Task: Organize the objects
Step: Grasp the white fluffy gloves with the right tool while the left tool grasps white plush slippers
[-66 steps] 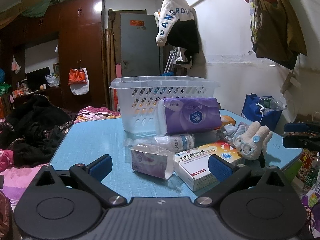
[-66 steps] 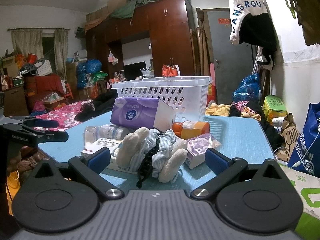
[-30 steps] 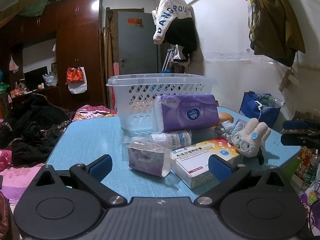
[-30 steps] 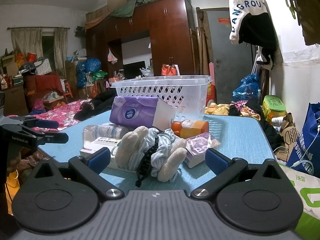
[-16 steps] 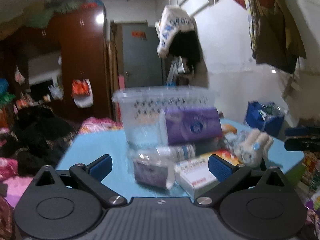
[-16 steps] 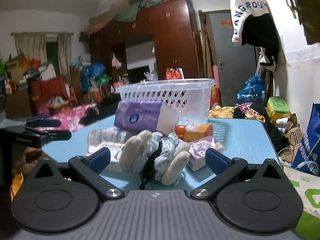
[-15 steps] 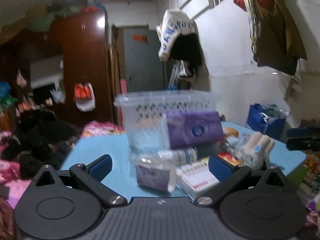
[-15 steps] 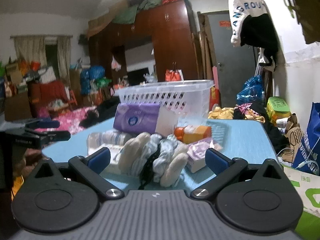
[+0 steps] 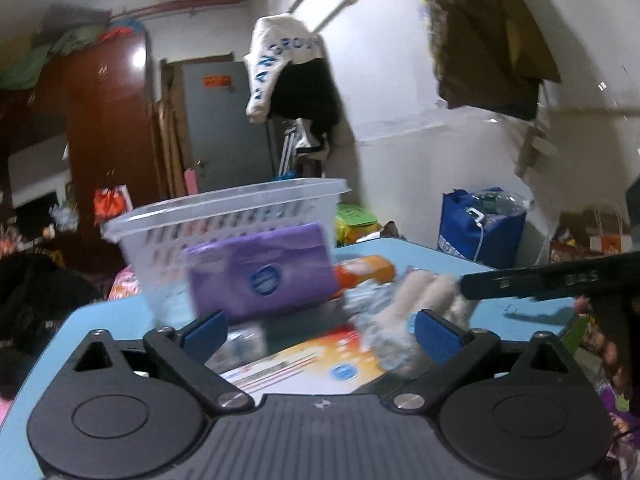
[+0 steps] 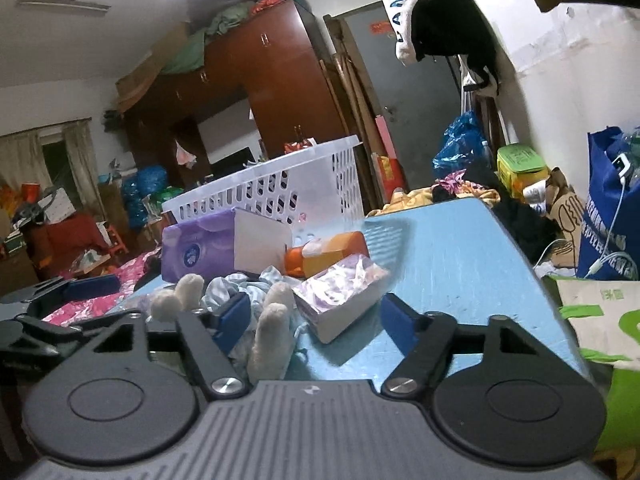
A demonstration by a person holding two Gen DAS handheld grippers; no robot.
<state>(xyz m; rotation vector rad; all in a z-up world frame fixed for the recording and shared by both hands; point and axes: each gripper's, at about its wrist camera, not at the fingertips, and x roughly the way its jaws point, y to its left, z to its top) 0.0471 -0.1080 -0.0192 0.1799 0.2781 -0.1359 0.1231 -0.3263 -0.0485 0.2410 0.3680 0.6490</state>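
On the blue table (image 10: 460, 264) a white basket (image 10: 280, 188) stands behind a purple tissue pack (image 10: 200, 248) and an orange bottle (image 10: 332, 252). My right gripper (image 10: 314, 322) hovers low at the table's near edge. Its jaws are closing, with a small purple tissue packet (image 10: 340, 296) and fuzzy white socks (image 10: 272, 328) between them; the pads press nothing. My left gripper (image 9: 322, 336) is open over a white and orange medicine box (image 9: 304, 360), which is blurred. The tissue pack (image 9: 260, 276) and the basket (image 9: 224, 216) lie beyond it.
A blue bag (image 10: 612, 220) and a green and white bag (image 10: 600, 320) stand on the floor past the table's right edge. Clothes (image 10: 460, 192) are heaped behind the table. A dark wardrobe (image 10: 260, 92) fills the back wall.
Both views have tilted and come closer to the pile. The left gripper has shifted right, over the medicine box. The right gripper's jaws have narrowed around the small packet and the socks.
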